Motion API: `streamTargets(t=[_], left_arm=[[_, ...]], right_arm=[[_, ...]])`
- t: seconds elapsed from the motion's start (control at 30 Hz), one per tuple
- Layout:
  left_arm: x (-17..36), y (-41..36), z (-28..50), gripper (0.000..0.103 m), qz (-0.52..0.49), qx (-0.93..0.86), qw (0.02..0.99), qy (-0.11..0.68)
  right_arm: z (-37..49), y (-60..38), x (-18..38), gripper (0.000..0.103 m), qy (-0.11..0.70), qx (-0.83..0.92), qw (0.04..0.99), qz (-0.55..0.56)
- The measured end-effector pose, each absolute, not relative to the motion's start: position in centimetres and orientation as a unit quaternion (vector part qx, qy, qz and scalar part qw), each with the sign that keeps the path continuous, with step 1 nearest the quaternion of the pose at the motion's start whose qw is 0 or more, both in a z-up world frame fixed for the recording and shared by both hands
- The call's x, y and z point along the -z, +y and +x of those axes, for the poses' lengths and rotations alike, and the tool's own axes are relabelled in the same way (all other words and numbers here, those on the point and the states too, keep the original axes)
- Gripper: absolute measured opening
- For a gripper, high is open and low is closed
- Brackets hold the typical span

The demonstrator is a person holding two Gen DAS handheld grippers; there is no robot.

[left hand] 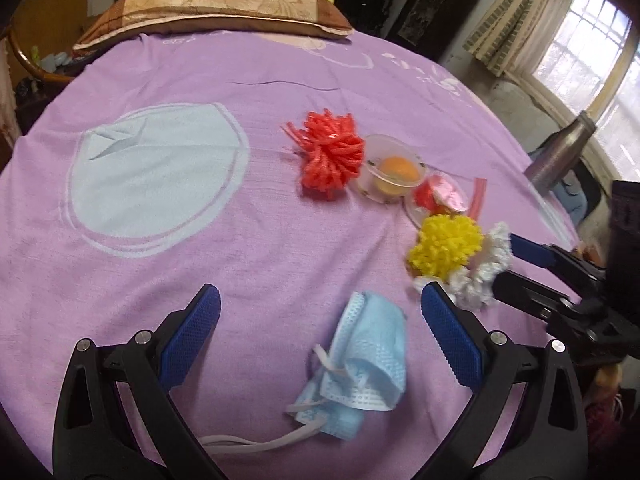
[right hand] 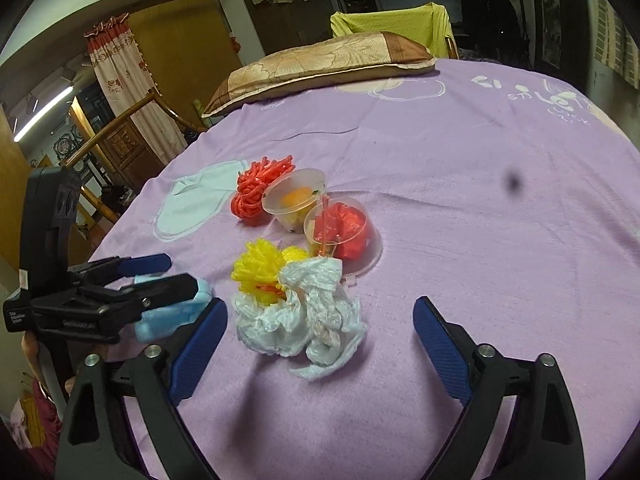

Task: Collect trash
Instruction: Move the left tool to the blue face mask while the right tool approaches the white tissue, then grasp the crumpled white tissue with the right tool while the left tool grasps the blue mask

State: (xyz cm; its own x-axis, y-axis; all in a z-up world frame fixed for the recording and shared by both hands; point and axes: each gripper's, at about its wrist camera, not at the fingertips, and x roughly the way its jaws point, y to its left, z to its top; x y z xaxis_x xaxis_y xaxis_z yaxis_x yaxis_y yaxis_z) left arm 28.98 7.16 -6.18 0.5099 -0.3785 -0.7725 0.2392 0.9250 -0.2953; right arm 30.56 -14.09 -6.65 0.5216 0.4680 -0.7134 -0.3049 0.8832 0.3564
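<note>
- Trash lies scattered on the purple bedsheet [left hand: 280, 248] in front of you.
- Your left gripper [left hand: 320, 324] has its jaws spread wide, with the crumpled blue face mask [left hand: 360, 356] lying on the sheet between the pads, touching neither.
- Your right gripper [right hand: 320, 340] is likewise released, its pads on either side of the white crumpled plastic [right hand: 304, 320], not gripping it.
- A yellow mesh puff [right hand: 260, 268] touches the far side of that white plastic.
- Just beyond sit two clear plastic cups: one with red scraps [right hand: 340, 232], one with something orange [right hand: 296, 200].
- A red mesh puff [left hand: 332, 156] rests just beside the orange-filled cup.
- A pillow [left hand: 208, 12] lies at the far end of the bed.
</note>
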Motion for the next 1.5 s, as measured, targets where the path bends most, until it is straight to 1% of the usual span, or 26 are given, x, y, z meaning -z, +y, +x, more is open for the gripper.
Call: streamTargets(t=[0.03, 0.07, 0.1, 0.13, 0.17, 0.23, 0.37, 0.47, 0.63, 0.73, 0.83, 0.9, 0.93, 0.97, 1.03, 1.07, 1.17, 1.27, 1.33, 1.37, 1.5], left_arm=[[6.1, 7.1, 28.9, 0.097, -0.078, 0.188, 0.864, 0.461], [5.9, 7.0, 28.7, 0.097, -0.077, 0.194, 0.864, 0.458], [5.8, 6.9, 28.6, 0.097, -0.076, 0.197, 0.865, 0.455], [5.7, 6.7, 28.4, 0.097, -0.071, 0.2, 0.867, 0.451], [5.6, 6.5, 28.3, 0.097, -0.066, 0.203, 0.867, 0.449], [5.4, 6.0, 28.0, 0.097, -0.055, 0.213, 0.867, 0.446], [5.5, 4.7, 27.5, 0.097, -0.022, 0.226, 0.866, 0.446], [5.9, 3.9, 27.6, 0.097, -0.001, 0.229, 0.862, 0.453], [6.5, 3.6, 28.0, 0.097, 0.002, 0.233, 0.851, 0.471], [6.6, 3.4, 27.9, 0.097, 0.008, 0.232, 0.851, 0.47], [6.4, 3.3, 27.6, 0.095, 0.011, 0.235, 0.854, 0.465], [6.2, 3.4, 27.3, 0.09, 0.011, 0.232, 0.861, 0.453], [6.0, 3.4, 27.2, 0.086, 0.011, 0.232, 0.864, 0.447], [6.0, 3.4, 27.1, 0.08, 0.012, 0.233, 0.865, 0.444], [5.9, 3.4, 27.0, 0.074, 0.016, 0.233, 0.867, 0.441], [6.0, 3.3, 27.0, 0.071, 0.017, 0.234, 0.867, 0.44], [6.0, 3.3, 27.0, 0.067, 0.017, 0.238, 0.866, 0.44], [5.9, 3.4, 26.9, 0.067, 0.014, 0.239, 0.867, 0.437], [5.8, 3.5, 27.0, 0.066, 0.014, 0.24, 0.867, 0.436], [5.8, 3.5, 26.9, 0.062, 0.014, 0.241, 0.868, 0.434], [5.4, 3.9, 26.8, 0.059, 0.002, 0.239, 0.872, 0.427]], right_arm=[[30.9, -14.0, 6.8, 0.081, 0.441, -0.228, 0.862, 0.1], [31.1, -14.0, 7.1, 0.066, 0.445, -0.232, 0.859, 0.104], [31.3, -14.1, 7.3, 0.055, 0.449, -0.237, 0.854, 0.109], [31.5, -14.3, 7.6, 0.03, 0.456, -0.246, 0.847, 0.121], [31.6, -14.4, 7.7, 0.022, 0.458, -0.25, 0.843, 0.13], [31.0, -15.5, 7.3, 0.022, 0.44, -0.249, 0.849, 0.153], [29.2, -18.0, 6.3, 0.022, 0.403, -0.208, 0.879, 0.146], [28.5, -19.9, 6.2, 0.024, 0.401, -0.188, 0.884, 0.15], [28.6, -21.9, 7.0, 0.026, 0.409, -0.186, 0.876, 0.174], [28.6, -22.2, 7.1, 0.031, 0.41, -0.193, 0.874, 0.177], [28.5, -22.3, 7.1, 0.031, 0.409, -0.196, 0.873, 0.177], [28.1, -22.5, 6.9, 0.031, 0.396, -0.196, 0.878, 0.186], [28.0, -22.7, 6.7, 0.03, 0.386, -0.198, 0.88, 0.193], [27.6, -23.2, 6.5, 0.027, 0.37, -0.204, 0.883, 0.206], [27.0, -23.9, 6.1, 0.024, 0.345, -0.208, 0.888, 0.222], [26.3, -24.5, 5.8, 0.024, 0.32, -0.216, 0.892, 0.234], [24.7, -25.3, 4.7, 0.024, 0.267, -0.224, 0.906, 0.24], [23.3, -24.7, 3.6, 0.025, 0.227, -0.244, 0.918, 0.214], [23.6, -24.5, 3.7, 0.025, 0.237, -0.252, 0.915, 0.208], [23.9, -24.6, 3.8, 0.025, 0.245, -0.252, 0.912, 0.212], [25.3, -25.8, 4.6, 0.025, 0.275, -0.235, 0.9, 0.243]])
